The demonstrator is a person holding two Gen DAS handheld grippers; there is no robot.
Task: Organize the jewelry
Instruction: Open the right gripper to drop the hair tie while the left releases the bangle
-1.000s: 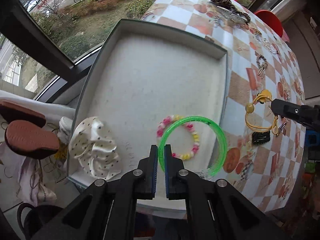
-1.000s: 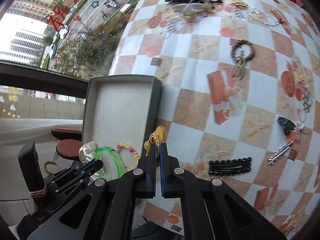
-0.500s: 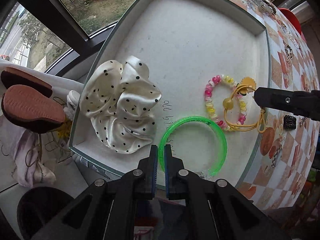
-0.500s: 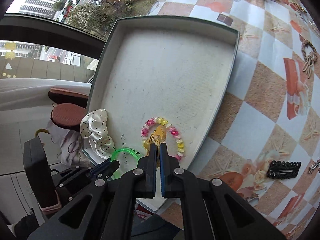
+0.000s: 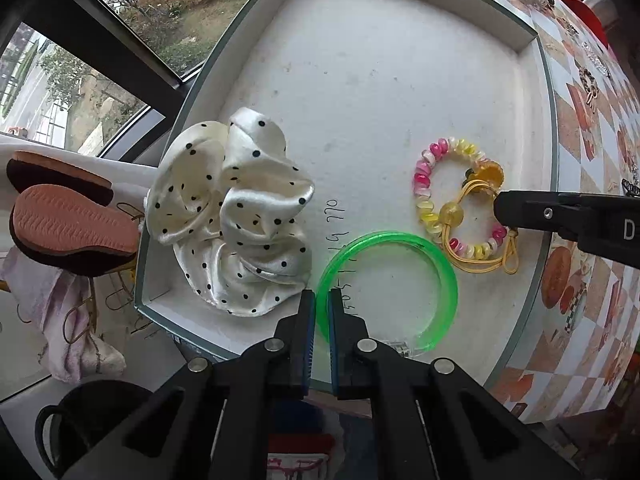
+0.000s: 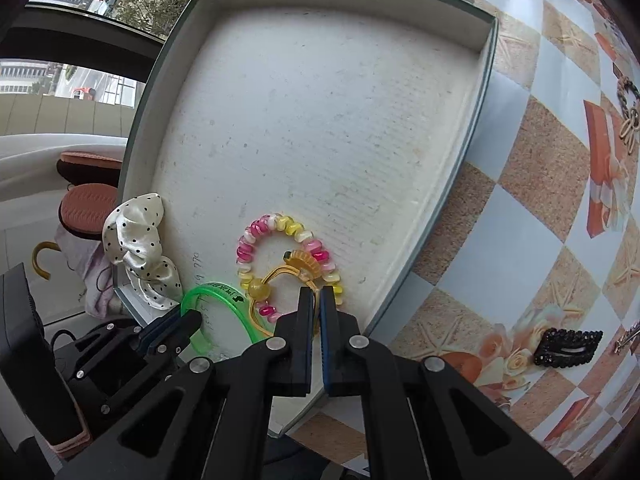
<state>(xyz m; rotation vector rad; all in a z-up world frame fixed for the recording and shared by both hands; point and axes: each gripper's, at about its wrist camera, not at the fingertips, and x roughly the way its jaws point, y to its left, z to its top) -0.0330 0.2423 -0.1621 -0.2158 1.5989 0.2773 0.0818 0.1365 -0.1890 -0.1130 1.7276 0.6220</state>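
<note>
Left wrist view: I pinch the green bangle (image 5: 386,284) between my left gripper (image 5: 322,312) fingers, which are pressed together on its near rim. The bangle lies flat on the white floor of the tray (image 5: 546,92), near the front edge. Just right of it lies the pink-and-yellow bead bracelet (image 5: 430,196), and over that bracelet drapes the yellow elastic cord (image 5: 480,264) with its amber bead and orange charm. My right gripper (image 5: 498,206) comes in from the right, its tip on the cord's loop by the charm. Left of the bangle, touching the tray's near left corner, sits the cream polka-dot scrunchie (image 5: 232,216). Handwritten numbers show on the tray floor between scrunchie and bangle.

From the right wrist view, my right gripper (image 6: 316,300) has its fingers pressed nearly together, with strands of the yellow elastic cord (image 6: 280,276) running in between them; the cord rests on the bead bracelet (image 6: 280,224) inside the tray (image 6: 486,60). The left gripper (image 6: 188,316) grips the green bangle (image 6: 224,308) at lower left, with the scrunchie (image 6: 136,236) beyond it.

The tray stands on the checkered desk (image 6: 520,220), where a black hair clip (image 6: 568,348) lies well to the right. Beyond the tray's left edge, a brown shoe sole (image 5: 76,220) and a window (image 5: 160,12) are visible.
</note>
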